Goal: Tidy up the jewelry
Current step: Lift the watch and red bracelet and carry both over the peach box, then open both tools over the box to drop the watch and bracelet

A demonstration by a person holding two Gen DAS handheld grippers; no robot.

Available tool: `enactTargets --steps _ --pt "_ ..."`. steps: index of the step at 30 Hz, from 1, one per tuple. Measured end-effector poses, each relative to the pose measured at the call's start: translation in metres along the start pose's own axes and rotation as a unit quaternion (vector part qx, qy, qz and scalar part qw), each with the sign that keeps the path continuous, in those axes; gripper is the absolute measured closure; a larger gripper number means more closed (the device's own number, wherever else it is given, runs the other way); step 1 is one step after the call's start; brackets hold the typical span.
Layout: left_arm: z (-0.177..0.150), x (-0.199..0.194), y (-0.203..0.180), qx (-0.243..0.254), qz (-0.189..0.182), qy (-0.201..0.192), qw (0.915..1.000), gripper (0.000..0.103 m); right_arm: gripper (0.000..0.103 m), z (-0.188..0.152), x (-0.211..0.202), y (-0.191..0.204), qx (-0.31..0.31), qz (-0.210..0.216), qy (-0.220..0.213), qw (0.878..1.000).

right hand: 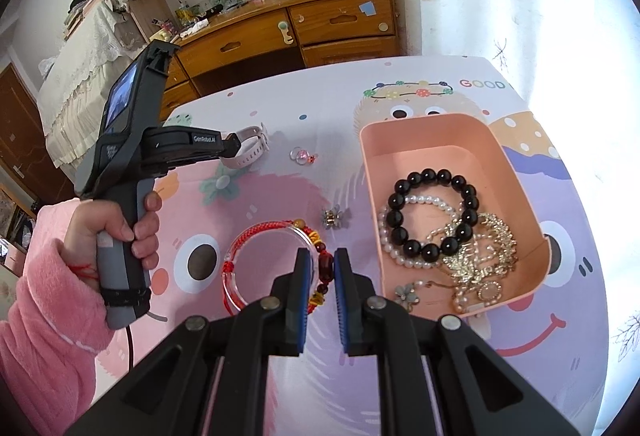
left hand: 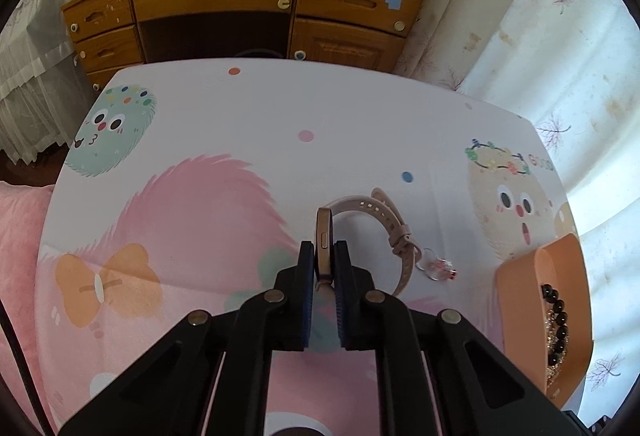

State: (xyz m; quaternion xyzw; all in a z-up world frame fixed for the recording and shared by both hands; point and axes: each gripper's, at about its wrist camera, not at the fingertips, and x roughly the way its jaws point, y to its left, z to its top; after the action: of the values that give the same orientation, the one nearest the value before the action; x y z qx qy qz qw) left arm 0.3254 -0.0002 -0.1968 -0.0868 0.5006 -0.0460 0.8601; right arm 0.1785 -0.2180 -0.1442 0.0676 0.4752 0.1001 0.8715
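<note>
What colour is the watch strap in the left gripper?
Pale pink, clearest in the left wrist view: watch in the left gripper.

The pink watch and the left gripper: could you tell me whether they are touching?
Touching. The left wrist view shows the left gripper with both blue pads pressed against the sides of the watch, no gap showing.

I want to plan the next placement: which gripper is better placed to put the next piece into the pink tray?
Probably left: the left gripper is already shut on the pink watch. The right gripper only hovers at the red bracelet, though the pink tray lies nearer to it.
</note>
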Motion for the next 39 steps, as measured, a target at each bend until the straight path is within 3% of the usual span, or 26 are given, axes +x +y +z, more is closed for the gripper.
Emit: enactTargets --steps 9,19,29,39 --pt "-0.022 -0.061 -0.036 0.009 -0.051 -0.075 0.9959 0.096 0.092 0.000 -0.021 -0.013 -0.020 0.020 -0.022 0.999" --pt "-0.053 -0.099 -0.087 0.031 -0.105 -0.097 0.9893 0.096 0.092 -0.002 -0.043 -0.046 -0.066 0.005 -0.048 0.997" --pt "-0.077 -0.101 -0.128 0.056 -0.129 -0.061 0.9881 0.096 0.091 -0.003 -0.051 -0.080 -0.092 -0.028 -0.058 0.994" --pt "-0.092 -0.085 -0.160 0.090 -0.142 -0.021 0.9855 0.096 0.091 0.001 -0.049 -0.105 -0.075 -0.057 -0.063 0.994"
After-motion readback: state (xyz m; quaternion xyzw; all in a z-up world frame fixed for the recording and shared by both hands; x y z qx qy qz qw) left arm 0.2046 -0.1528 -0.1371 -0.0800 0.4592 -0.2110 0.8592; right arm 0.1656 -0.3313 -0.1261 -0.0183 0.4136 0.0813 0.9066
